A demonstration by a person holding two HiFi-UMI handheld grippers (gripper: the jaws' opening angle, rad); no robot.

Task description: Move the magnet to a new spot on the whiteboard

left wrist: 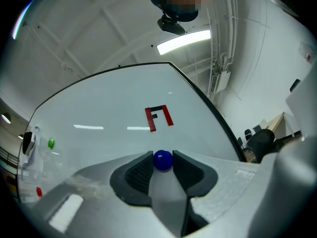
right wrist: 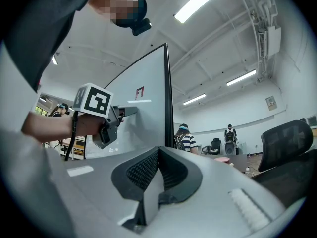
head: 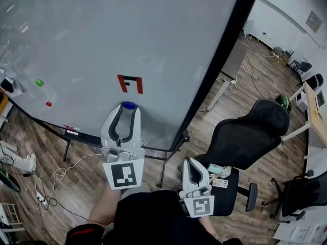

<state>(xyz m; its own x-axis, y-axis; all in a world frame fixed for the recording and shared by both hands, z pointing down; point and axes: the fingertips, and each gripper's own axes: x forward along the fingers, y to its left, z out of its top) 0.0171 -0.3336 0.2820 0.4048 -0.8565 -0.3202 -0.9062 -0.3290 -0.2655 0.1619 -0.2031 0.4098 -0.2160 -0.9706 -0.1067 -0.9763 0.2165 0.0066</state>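
A round blue magnet sticks to the whiteboard, just below a red and black mark. My left gripper is held up against the board with the magnet between its two fingertips. The pads flank it very closely on both sides, and I see no firm squeeze. My right gripper hangs lower at my side, away from the board, with its jaws together and nothing in them. The right gripper view also shows the left gripper at the board.
A green magnet and a red magnet sit at the board's left, near an eraser. A black office chair stands to the right. Cables lie on the wooden floor.
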